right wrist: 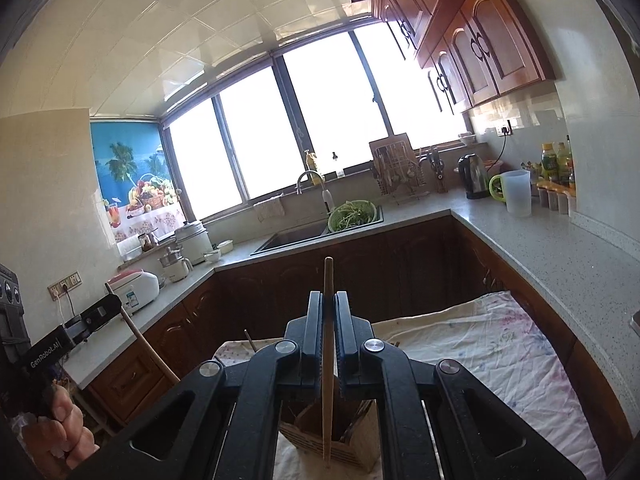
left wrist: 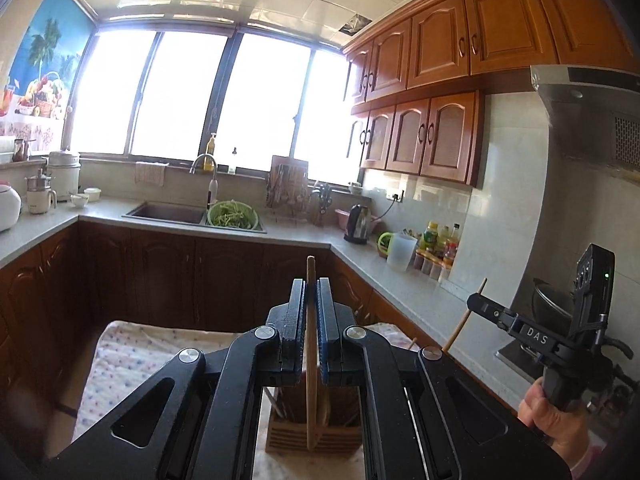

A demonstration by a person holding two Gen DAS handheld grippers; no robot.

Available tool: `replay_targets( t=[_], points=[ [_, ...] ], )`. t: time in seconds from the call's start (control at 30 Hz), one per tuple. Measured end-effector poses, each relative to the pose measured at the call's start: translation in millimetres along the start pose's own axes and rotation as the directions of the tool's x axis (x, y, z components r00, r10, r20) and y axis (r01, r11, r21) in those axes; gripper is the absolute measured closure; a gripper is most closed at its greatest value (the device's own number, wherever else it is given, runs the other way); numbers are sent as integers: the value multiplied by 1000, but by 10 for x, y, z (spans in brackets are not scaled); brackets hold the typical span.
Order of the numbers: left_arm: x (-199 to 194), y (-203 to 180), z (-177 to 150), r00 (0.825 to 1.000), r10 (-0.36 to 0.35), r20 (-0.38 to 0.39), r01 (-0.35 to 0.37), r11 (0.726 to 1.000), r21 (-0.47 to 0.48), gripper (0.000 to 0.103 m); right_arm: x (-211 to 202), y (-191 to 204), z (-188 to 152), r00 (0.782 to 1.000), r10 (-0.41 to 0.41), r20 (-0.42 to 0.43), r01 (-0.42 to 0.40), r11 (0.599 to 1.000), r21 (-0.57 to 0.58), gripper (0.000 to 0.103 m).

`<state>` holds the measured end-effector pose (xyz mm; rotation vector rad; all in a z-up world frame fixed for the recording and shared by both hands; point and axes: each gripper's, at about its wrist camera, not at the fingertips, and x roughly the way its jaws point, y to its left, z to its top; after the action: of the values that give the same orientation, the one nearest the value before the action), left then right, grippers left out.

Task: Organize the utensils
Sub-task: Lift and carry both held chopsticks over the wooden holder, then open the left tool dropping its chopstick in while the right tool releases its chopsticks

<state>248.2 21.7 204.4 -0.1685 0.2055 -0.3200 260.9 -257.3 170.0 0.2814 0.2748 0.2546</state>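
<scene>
Two chopsticks, one clamped upright in each hand-held gripper, left (left wrist: 311,312) and right (right wrist: 328,320), above one wooden holder (left wrist: 316,436).

The sink (left wrist: 166,213) sits in the grey countertop (left wrist: 288,232) under the bright window (left wrist: 192,96), with a green colander of vegetables (left wrist: 232,215) in its right basin and a curved tap (left wrist: 204,168) just behind it. Right of the sink along the counter stand a dish rack (left wrist: 286,186), a dark kettle (left wrist: 357,224) and a translucent jug (left wrist: 401,251) beside a cluster of bottles (left wrist: 440,248). Left of the sink are a white pot (left wrist: 64,174) and a rice cooker (right wrist: 134,286); wooden wall cabinets (left wrist: 424,140) hang above the kettle.
</scene>
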Motion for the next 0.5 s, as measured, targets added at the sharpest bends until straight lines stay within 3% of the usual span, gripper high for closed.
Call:
replay_targets(
  t=[0.17,0.5],
  points=[
    [303,-13,-52,999,47,25,-47,999,10,99,214,-26,15,1000,-19,24,19,1000,2,98],
    [768,139,-538,992,104,-73,-106,994,-30,99,523,-153,-390,998,-51,-35,51,999,5,98]
  ],
)
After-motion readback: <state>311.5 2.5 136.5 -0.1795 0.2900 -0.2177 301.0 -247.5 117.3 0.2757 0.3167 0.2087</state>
